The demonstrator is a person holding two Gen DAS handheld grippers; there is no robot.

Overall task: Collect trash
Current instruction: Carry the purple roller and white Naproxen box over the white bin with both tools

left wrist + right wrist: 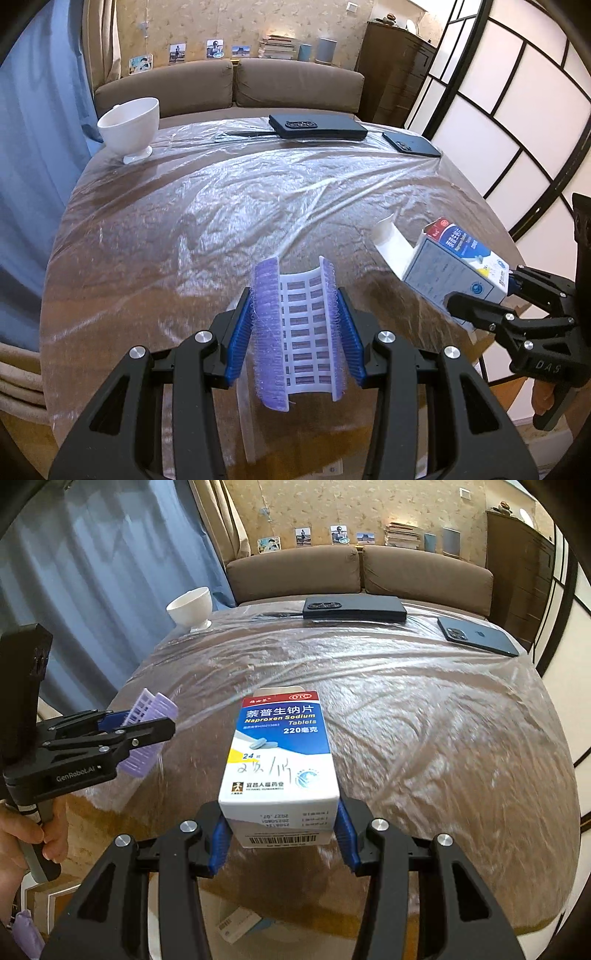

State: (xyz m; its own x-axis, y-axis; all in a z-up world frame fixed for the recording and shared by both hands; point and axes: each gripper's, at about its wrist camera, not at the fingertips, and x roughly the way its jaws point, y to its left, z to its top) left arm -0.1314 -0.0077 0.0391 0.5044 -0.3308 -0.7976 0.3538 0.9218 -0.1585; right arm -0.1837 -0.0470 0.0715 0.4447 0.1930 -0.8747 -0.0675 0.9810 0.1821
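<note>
My left gripper point(295, 314) is shut on a purple-and-white hair roller point(295, 328), held above the near edge of the plastic-covered table point(240, 206). My right gripper point(280, 825) is shut on a blue-and-white medicine box point(280, 753) with an open end flap, also above the near table edge. The box shows in the left wrist view point(450, 269) to the right of the roller. The roller and left gripper show at the left of the right wrist view point(147, 734).
A white footed bowl point(131, 127) stands at the far left of the table. A black case point(317, 127) and a dark phone point(412, 144) lie at the far edge. A brown sofa point(229, 86) is behind, blue curtains on the left, a screen on the right.
</note>
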